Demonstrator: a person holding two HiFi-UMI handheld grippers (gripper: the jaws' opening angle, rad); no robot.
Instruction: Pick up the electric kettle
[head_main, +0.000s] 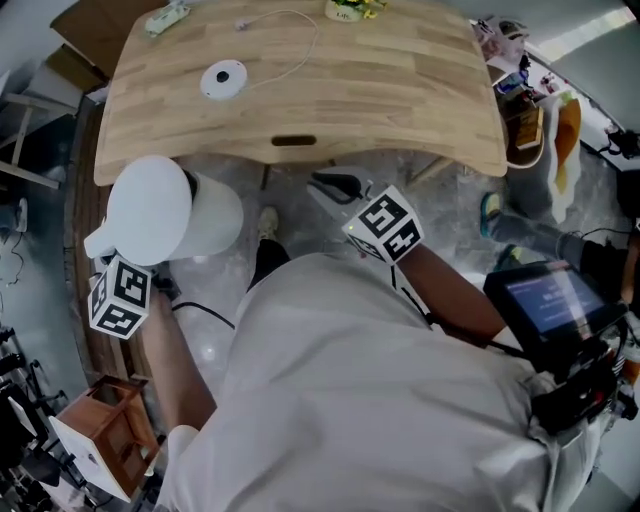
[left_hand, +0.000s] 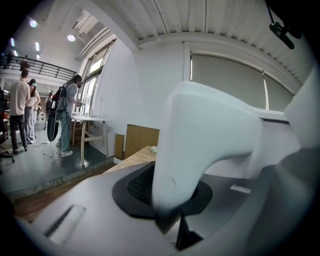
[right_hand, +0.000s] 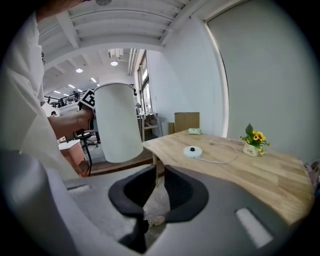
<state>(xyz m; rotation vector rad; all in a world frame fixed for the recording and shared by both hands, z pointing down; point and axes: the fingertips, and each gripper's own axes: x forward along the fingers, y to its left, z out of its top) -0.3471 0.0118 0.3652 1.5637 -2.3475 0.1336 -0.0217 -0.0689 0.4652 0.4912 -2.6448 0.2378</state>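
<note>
The white electric kettle (head_main: 165, 210) hangs in the air to the left of the wooden table (head_main: 400, 90), off its round base (head_main: 222, 78). My left gripper (head_main: 125, 262) is shut on the kettle's handle (left_hand: 200, 140), which fills the gap between the jaws in the left gripper view. My right gripper (head_main: 335, 185) hovers just in front of the table's near edge, jaws a narrow gap apart with nothing between them. The right gripper view shows the kettle (right_hand: 117, 122) upright at the left and the base (right_hand: 192, 151) with its white cord on the table (right_hand: 250, 170).
A small pot of yellow flowers (head_main: 345, 8) and a power strip (head_main: 165, 18) sit at the table's far side. Bags (head_main: 545, 130) stand to the right, a screen (head_main: 550, 300) is at my right, and a wooden box (head_main: 105, 435) is at lower left. People (left_hand: 20, 107) stand far off.
</note>
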